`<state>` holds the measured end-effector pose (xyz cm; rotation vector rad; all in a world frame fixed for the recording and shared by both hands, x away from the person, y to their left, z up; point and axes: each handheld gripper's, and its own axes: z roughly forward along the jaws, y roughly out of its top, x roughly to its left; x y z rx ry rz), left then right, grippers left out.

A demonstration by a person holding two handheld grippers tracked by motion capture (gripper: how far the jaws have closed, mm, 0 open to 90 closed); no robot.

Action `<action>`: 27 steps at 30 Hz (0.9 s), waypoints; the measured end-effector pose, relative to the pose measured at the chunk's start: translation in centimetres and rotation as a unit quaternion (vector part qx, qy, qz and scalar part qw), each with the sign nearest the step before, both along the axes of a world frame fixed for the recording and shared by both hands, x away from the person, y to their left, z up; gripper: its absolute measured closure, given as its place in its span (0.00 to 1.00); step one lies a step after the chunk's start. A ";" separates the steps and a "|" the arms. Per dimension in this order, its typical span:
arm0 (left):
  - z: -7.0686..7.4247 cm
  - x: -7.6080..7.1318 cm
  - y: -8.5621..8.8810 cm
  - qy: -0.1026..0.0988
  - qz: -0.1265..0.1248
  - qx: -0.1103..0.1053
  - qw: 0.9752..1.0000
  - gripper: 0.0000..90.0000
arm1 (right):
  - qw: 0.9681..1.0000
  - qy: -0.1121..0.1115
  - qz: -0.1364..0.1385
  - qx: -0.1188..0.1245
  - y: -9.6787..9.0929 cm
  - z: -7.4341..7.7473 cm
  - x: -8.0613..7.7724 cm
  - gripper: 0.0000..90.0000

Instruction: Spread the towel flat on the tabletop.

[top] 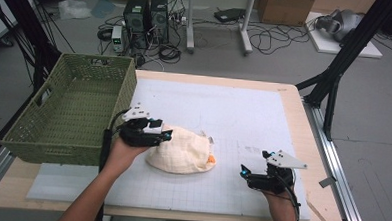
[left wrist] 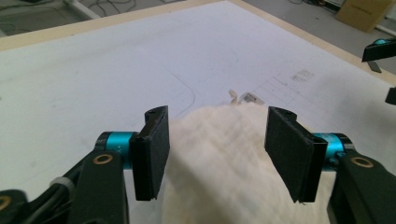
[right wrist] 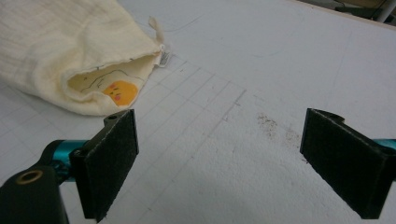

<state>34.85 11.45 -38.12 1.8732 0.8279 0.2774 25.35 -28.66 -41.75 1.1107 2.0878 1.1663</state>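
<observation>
A crumpled cream-coloured muslin cloth [top: 182,151] with a small white label at one edge and an orange print on its inner side lies heaped a little left of the middle of the white gridded mat [top: 224,111] that covers the pale wooden table [top: 310,145]. The left gripper [top: 166,133] sits at the cloth's nine o'clock edge, pointing toward three o'clock. Its jaws are spread, with the cloth's rumpled top rising between them; in the left gripper view the pads [left wrist: 152,156] stand clear of the fabric on both sides, so nothing is pinched.

The right gripper [top: 254,164] rests low near the table's five o'clock corner, well apart from the cloth, aimed toward nine o'clock. Its jaws are spread wide over bare mat, and the right gripper view shows the cloth's open fold [right wrist: 107,86] with the orange print at about ten o'clock from them.

A green woven plastic basket [top: 71,110] with cut-out handles stands at the table's nine o'clock edge, just beside the left gripper.
</observation>
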 end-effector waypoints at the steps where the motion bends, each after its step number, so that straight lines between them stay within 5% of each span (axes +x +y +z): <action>1: -0.4 0.6 -0.5 0.005 -0.008 0.005 1.000 0.41 | 1.000 0.002 0.000 -0.001 0.0 0.0 0.0 0.12; 5: -2.3 1.8 -1.7 0.036 -0.022 0.047 0.998 0.43 | 1.000 0.005 0.002 -0.003 -0.1 -0.1 0.1 0.12; 7: -2.5 1.4 -1.6 0.028 -0.047 0.056 0.997 0.75 | 1.000 0.005 0.003 -0.004 -0.1 -0.2 0.1 0.12; 9: -2.4 0.8 -1.3 0.018 -0.056 0.058 0.997 0.94 | 1.000 0.007 0.003 -0.003 -0.2 -0.2 0.1 0.12; 19: -1.6 -3.4 1.2 -0.028 -0.066 0.005 0.997 0.96 | 1.000 0.016 0.014 -0.015 1.4 0.1 1.7 0.12; 24: -1.5 -5.5 2.2 -0.036 -0.074 0.004 0.997 0.96 | 0.999 0.032 0.041 -0.011 3.2 0.1 4.3 0.12; 27: -1.4 -6.2 2.6 -0.044 -0.078 0.008 0.996 0.96 | 0.996 0.047 0.073 -0.014 5.1 -0.2 6.0 0.21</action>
